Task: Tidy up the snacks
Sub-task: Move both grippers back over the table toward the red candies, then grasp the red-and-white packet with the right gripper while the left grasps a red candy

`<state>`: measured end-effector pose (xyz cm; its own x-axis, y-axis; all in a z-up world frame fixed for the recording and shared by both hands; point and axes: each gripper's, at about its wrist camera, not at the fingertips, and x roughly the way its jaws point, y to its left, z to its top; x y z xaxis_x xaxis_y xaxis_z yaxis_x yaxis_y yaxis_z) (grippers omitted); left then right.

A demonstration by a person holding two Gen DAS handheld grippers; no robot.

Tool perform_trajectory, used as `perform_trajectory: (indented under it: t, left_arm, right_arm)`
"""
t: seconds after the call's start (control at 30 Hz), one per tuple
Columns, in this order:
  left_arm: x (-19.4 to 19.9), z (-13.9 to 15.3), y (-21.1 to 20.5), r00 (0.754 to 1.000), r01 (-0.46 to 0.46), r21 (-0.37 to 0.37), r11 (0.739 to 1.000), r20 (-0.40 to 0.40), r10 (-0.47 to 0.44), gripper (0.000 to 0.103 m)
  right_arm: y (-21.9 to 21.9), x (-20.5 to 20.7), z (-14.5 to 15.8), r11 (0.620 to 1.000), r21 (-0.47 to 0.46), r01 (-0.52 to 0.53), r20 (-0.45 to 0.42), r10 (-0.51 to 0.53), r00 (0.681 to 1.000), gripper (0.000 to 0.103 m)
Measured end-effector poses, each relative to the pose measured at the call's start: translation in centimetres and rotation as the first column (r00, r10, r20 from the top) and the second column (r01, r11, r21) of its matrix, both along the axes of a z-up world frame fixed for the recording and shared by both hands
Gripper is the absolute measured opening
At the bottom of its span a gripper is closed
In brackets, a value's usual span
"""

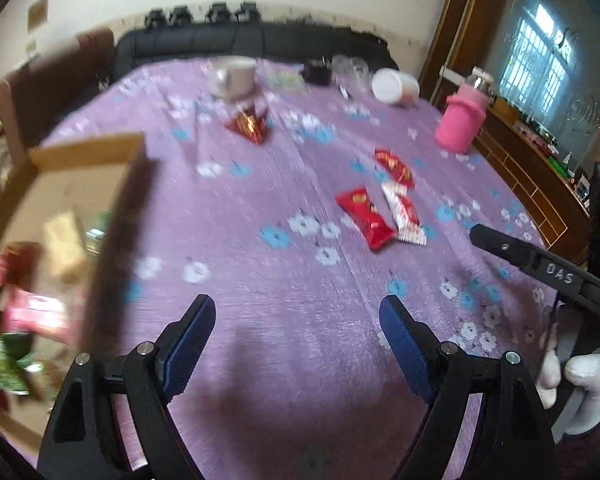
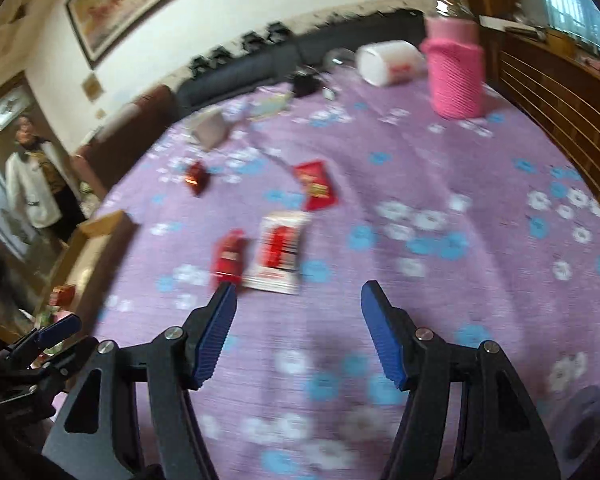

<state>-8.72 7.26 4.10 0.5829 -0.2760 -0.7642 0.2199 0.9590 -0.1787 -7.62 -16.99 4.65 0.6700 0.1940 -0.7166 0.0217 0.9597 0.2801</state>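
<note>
Several snack packets lie on the purple flowered tablecloth [image 1: 260,184]. A red packet [image 1: 365,217], a white-and-red packet [image 1: 405,216] and another red packet [image 1: 395,167] lie right of centre; a shiny red packet [image 1: 249,125] lies farther back. A cardboard box [image 1: 72,200] at the left holds several snacks. My left gripper [image 1: 298,316] is open and empty above the cloth. My right gripper [image 2: 298,300] is open and empty, just short of the red packet [image 2: 230,258] and the white-and-red packet [image 2: 280,254]. It also shows at the right edge of the left wrist view [image 1: 540,264].
A pink knitted-cover bottle [image 1: 460,120], a white tub on its side [image 1: 394,86], a metal mug [image 1: 232,78], glass items and a small black object stand at the far side. A dark sofa runs behind the table. A wooden cabinet [image 2: 560,100] is at the right. A person [image 2: 32,176] stands at the left.
</note>
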Motion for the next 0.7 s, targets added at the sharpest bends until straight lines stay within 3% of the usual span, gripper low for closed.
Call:
perform_trajectory:
  t: [0.27, 0.47, 0.57, 0.67, 0.7]
  left_arm:
    - [0.6, -2.4, -0.6, 0.996, -0.020, 0.027, 0.999, -0.082, 0.022, 0.084]
    - [0.8, -2.7, -1.3, 0.996, 0.006, 0.052, 0.999, -0.093, -0.001, 0.094]
    - [1.0, -3.0, -2.0, 0.994, 0.034, 0.079, 0.996, -0.110, -0.025, 0.102]
    - [1.0, -3.5, -3.4, 0.992, 0.045, 0.192, 0.980, -0.121, -0.022, 0.103]
    - [0.9, -3.5, -3.6, 0.993, 0.048, 0.206, 0.977, -0.118, -0.024, 0.103]
  right_arm:
    - [2.8, 4.3, -1.2, 0.997, -0.047, -0.057, -0.038, 0.055, 0.998, 0.065]
    - [5.3, 7.9, -2.8, 0.992, -0.095, -0.086, -0.101, 0.077, 0.992, 0.064]
    - [6.3, 7.9, -2.9, 0.979, -0.176, -0.100, -0.079, 0.088, 0.993, 0.051]
    - [6.3, 7.8, -2.9, 0.970, -0.222, -0.095, -0.069, 0.081, 0.994, 0.030]
    - [6.1, 7.7, -2.9, 0.972, -0.216, -0.097, -0.070, 0.084, 0.994, 0.028]
